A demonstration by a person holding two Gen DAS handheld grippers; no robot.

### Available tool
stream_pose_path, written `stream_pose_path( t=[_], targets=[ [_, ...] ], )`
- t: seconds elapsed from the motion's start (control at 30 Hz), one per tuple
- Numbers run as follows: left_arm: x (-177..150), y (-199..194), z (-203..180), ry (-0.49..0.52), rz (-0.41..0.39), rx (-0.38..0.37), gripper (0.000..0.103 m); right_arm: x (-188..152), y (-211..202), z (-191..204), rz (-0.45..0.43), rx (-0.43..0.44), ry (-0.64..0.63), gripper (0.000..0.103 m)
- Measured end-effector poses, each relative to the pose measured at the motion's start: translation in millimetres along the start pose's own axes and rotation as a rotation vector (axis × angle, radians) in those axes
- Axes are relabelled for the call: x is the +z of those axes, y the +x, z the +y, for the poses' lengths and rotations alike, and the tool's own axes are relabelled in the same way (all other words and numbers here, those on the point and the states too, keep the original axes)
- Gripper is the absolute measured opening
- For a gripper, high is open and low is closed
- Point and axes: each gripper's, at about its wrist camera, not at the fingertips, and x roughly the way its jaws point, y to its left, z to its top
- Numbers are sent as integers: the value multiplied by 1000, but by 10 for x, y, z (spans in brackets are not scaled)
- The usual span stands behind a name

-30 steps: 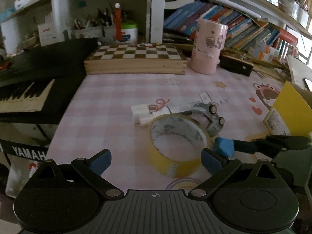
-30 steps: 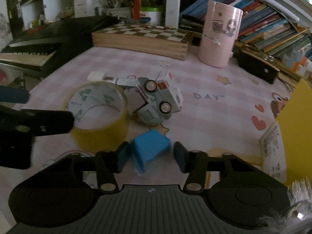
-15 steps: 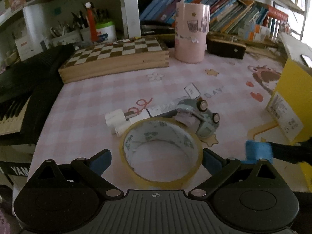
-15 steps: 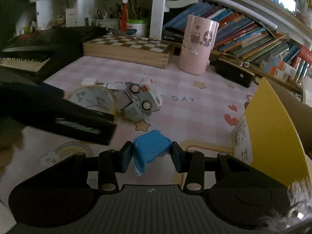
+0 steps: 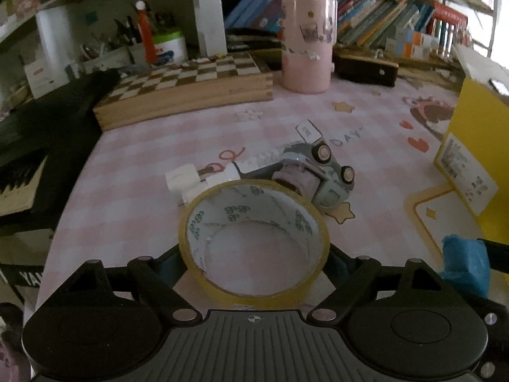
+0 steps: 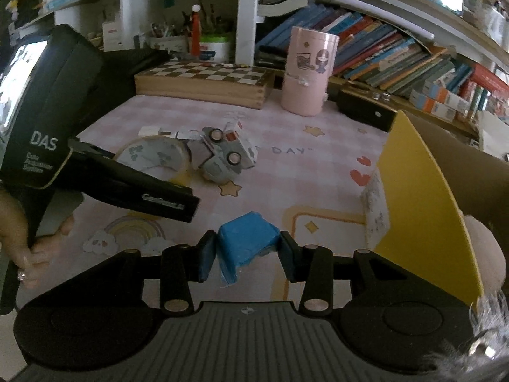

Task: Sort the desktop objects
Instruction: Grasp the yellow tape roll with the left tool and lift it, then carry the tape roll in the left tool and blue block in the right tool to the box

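A yellow roll of tape [image 5: 254,238] lies on the pink checked mat, between the fingers of my left gripper [image 5: 254,262], whose jaws stand wide on either side of it. Whether they touch it I cannot tell. The tape also shows in the right wrist view [image 6: 152,157]. My right gripper [image 6: 248,253] is shut on a blue block [image 6: 246,243] and holds it above the mat; the block shows at the right edge of the left wrist view [image 5: 466,267]. A grey toy car [image 5: 318,172] lies overturned behind the tape, next to white plugs [image 5: 187,181].
A yellow box [image 6: 423,203] stands at the right. A pink canister [image 5: 307,47], a wooden chessboard box [image 5: 187,92] and a black case [image 5: 366,68] sit at the back. A black keyboard [image 5: 28,146] lies at the left. Bookshelves rise behind.
My left gripper has moved forward so the tape sits between its fingers. My right gripper has lifted the blue block and drawn back toward the yellow box.
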Motion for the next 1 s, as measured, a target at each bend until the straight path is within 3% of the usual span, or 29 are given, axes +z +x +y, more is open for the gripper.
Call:
stream_pose_path(
  t=[0.47,0.73,1.0],
  targets=[
    [-357,-1056,53,-76,-113,-56,88,-303,-658,29,-52,-12,70,39],
    [-639,-1659,-93,-57,-155,-134,88,-578,-1175,39,-53,-39,129,39],
    [-911,-2024,-304,-4,-160,-212,88,-883,-1634,-29,-45,-85,216,38]
  ],
)
